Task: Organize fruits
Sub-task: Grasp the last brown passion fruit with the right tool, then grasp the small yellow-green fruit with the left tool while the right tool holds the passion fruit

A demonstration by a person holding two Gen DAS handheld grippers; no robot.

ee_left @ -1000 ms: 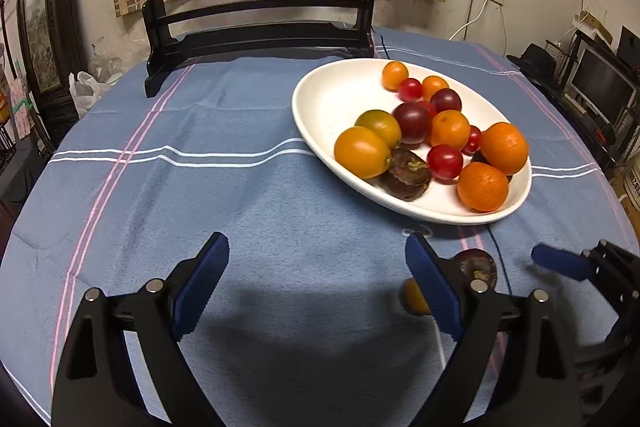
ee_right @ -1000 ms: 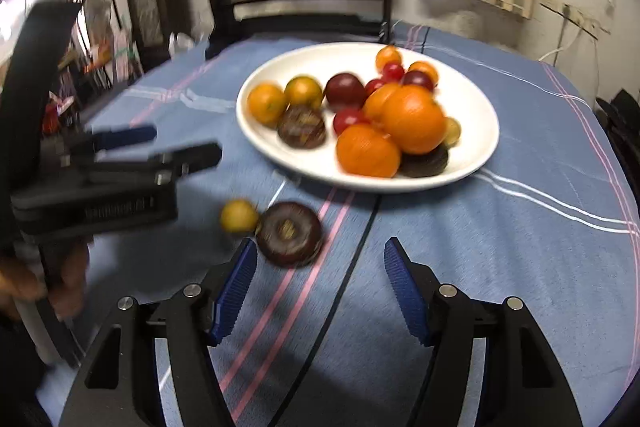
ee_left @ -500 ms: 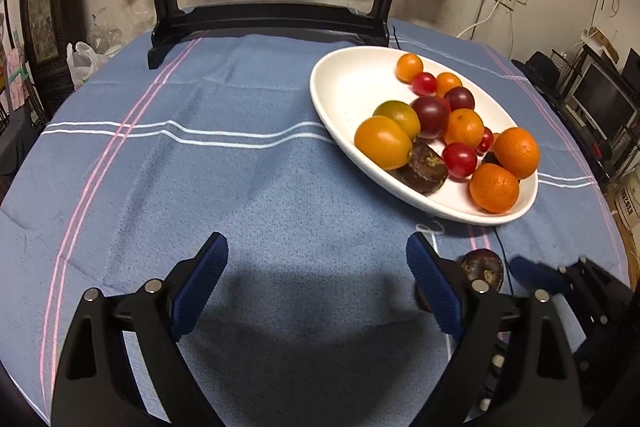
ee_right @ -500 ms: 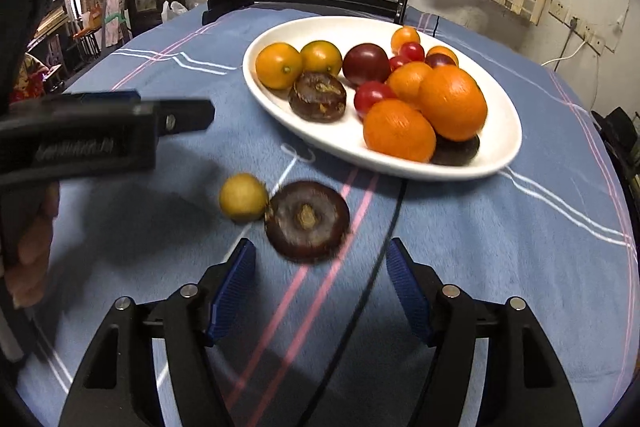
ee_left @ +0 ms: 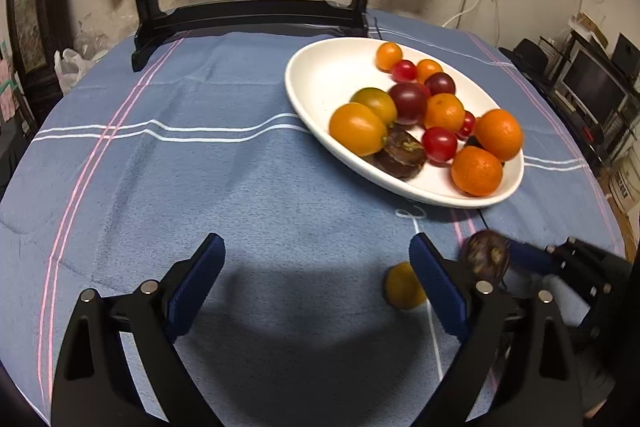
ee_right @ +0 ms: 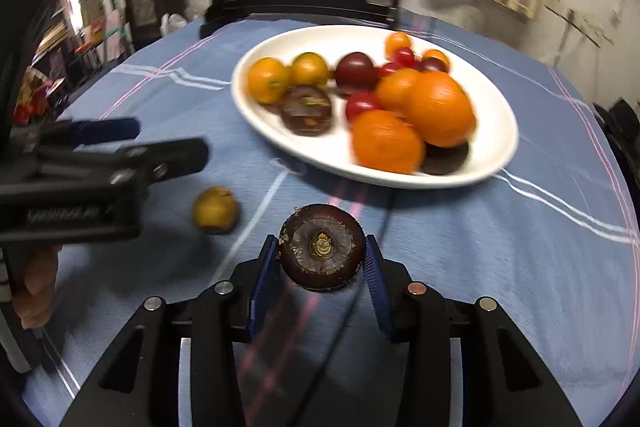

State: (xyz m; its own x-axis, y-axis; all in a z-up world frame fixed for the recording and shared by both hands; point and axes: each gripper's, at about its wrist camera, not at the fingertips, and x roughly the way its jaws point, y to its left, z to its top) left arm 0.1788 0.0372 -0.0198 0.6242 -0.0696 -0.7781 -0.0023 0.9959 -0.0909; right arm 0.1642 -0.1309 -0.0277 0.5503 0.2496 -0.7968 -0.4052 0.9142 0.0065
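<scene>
A dark brown round fruit [ee_right: 322, 253] lies on the blue tablecloth, and my right gripper [ee_right: 320, 261] is closing its jaws on it, with both blue pads against its sides. A small yellow fruit [ee_right: 215, 209] lies loose just to its left. The white oval plate [ee_right: 288, 43] beyond holds several oranges, tomatoes and dark fruits. My left gripper [ee_left: 314, 247] hangs open over bare cloth, with nothing between its fingers. In its view, the yellow fruit [ee_left: 402, 287] lies by its right finger, with the dark fruit [ee_left: 484, 259] and the plate [ee_left: 320, 75] further right.
A black wooden stand [ee_left: 248, 15] with a round screen sits at the table's far edge. The round table [ee_left: 120, 167] drops off on all sides. A person's hand [ee_right: 36, 287] holds the left gripper [ee_right: 168, 141] at the left of the right wrist view.
My right gripper has moved up to the dark fruit and drawn its pads in against its sides. The left gripper has stayed open and hardly moved.
</scene>
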